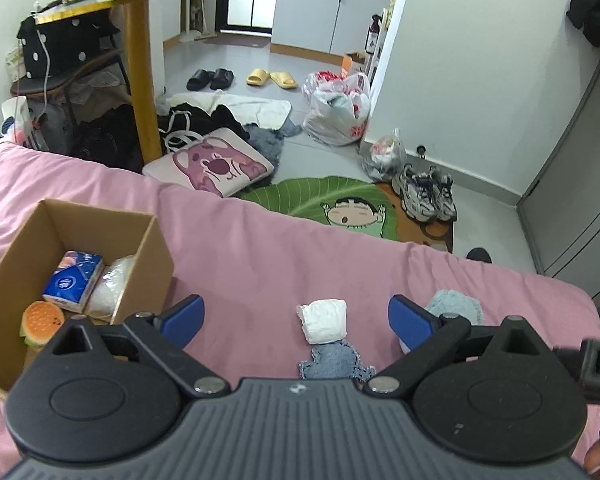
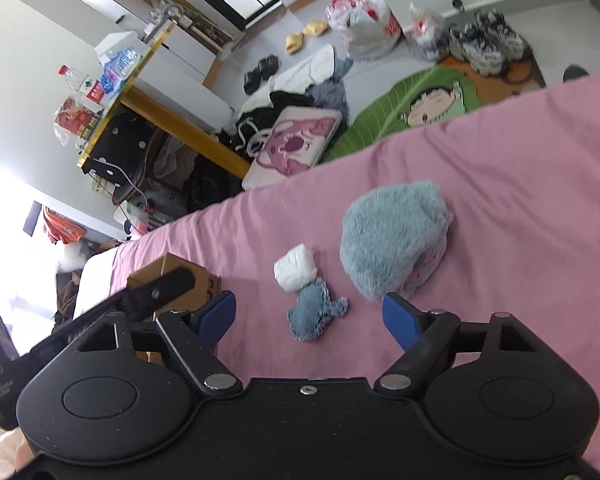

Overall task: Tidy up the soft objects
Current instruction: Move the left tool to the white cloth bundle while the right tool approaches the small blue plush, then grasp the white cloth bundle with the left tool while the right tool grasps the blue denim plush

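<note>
Both grippers hover above a pink bed (image 1: pixel 260 248), jaws spread wide, gripping nothing. Ahead of the left gripper (image 1: pixel 296 320), between its blue pads, lies a white wad (image 1: pixel 325 320) touching a small blue cloth (image 1: pixel 334 362) just nearer the tool. A fluffy blue plush (image 2: pixel 392 236) lies beside them, ahead of the right gripper (image 2: pixel 310 316). A cardboard box (image 1: pixel 148 256) stands open to the left, holding a tissue pack (image 1: pixel 74 276) and a burger toy (image 1: pixel 42 322). Bare sheet stretches beyond to the bed's edge. The plush's long axis runs diagonally.

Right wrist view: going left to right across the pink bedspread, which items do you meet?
cardboard box → white packet → small blue cloth → fluffy blue plush.
</note>
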Demonstrator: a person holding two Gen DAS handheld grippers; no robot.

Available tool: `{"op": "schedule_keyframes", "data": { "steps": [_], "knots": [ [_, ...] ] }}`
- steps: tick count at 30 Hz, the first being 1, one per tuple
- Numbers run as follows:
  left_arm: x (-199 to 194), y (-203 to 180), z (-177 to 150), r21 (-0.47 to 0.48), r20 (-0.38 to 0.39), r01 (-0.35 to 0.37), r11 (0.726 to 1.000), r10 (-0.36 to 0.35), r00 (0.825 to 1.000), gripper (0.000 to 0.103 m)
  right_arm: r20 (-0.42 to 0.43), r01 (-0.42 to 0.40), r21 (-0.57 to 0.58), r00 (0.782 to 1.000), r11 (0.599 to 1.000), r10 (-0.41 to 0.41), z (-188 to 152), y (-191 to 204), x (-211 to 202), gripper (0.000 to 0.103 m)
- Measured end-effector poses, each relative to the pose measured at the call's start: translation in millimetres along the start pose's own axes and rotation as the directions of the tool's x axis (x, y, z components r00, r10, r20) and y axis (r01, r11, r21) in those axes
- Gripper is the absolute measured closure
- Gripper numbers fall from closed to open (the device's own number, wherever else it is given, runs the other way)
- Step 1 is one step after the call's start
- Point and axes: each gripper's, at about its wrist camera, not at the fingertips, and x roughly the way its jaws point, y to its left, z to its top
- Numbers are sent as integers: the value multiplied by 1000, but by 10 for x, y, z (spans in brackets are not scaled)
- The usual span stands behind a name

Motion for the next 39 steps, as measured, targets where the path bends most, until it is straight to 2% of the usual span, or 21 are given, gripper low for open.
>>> {"op": "schedule_keyframes", "data": {
  "steps": [12,23,28,33,35,36,39],
  "knots": [
    [617,-88,97,6,-121,50,999,-49,991,17,-80,25,81,997,996,-19,-83,-131,351,44],
    [1153,13,26,-90,-223,96,991,-114,968,23,-117,37,120,993,992,-23,-125,-135,733,56],
    [1353,112,6,-142,-276,107,984,-143,950,34,-153,28,108,988,994,-11,-100,-101,918,59],
    [1440,181,22,-176,-287,117,977,-164,944,37,-190,23,94,982,995,-4,-107,-59,1067,60],
    [1449,180,28,-183,-289,126,975,-176,941,46,-198,22,90,980,996,-4,-120,-53,1097,60],
    [1460,182,29,-191,-295,135,972,-188,937,56,-201,23,84,980,996,-6,-128,-51,1104,60],
    [1479,194,28,-205,-302,147,968,-205,931,59,-202,28,73,979,997,-13,-142,-27,1120,60]
  ]
}}
